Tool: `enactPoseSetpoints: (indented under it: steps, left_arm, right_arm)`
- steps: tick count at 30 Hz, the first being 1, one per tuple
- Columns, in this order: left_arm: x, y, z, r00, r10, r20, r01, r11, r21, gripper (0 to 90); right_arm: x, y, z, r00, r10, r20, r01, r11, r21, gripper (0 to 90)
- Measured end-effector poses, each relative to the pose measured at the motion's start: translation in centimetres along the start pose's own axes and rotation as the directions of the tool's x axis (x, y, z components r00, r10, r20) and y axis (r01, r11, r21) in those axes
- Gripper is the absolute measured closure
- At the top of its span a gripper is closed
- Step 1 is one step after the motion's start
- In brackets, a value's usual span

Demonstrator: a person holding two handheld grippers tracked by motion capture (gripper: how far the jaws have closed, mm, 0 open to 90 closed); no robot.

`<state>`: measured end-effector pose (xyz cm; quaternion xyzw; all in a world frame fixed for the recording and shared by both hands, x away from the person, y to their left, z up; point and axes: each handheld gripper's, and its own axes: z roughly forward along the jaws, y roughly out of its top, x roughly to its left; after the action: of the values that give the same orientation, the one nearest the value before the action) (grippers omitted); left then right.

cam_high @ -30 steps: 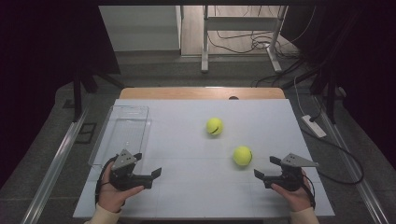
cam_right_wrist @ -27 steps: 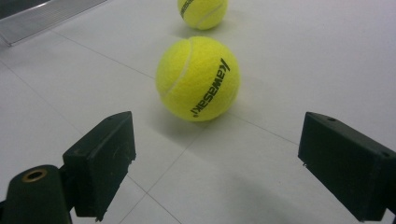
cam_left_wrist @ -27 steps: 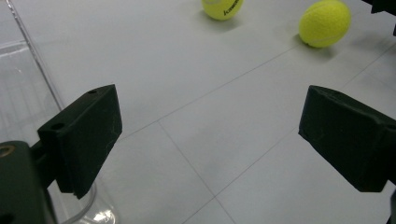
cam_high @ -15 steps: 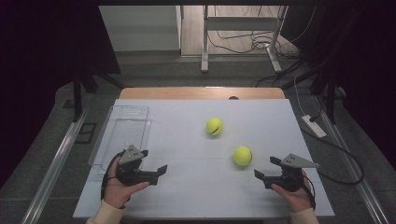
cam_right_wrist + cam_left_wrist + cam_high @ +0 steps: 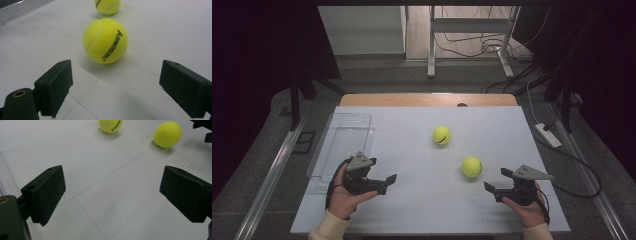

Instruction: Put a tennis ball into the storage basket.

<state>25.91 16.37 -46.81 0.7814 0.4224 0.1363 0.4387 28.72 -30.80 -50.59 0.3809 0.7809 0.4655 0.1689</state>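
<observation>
Our right gripper (image 5: 493, 188) is nearer to the near tennis ball (image 5: 471, 166), which lies straight ahead of its wide-open, empty jaws. Our left gripper (image 5: 387, 181), also open and empty, is well apart from this ball.

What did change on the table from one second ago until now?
The left gripper moved a little inward, toward the table's middle, jaws open and empty. The right gripper stayed in place, open. Both tennis balls, near and far, and the clear tray did not move.
</observation>
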Motion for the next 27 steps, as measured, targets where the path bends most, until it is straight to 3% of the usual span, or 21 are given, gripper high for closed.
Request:
enactPoseSetpoints:
  steps: [14,27]
  left_arm:
    - [-0.8,2.2,2.1,0.9994,0.014,0.032,-0.016,0.9987,0.047,7.2]
    - [-0.9,2.9,3.2,0.9987,0.027,0.043,-0.030,0.9970,0.071,7.2]
  right_arm:
    - [-0.1,0.0,0.0,1.0000,0.000,-0.002,0.000,1.0000,0.000,11.4]
    - [-0.1,0.0,0.2,1.0000,-0.004,-0.008,0.004,1.0000,0.007,11.6]
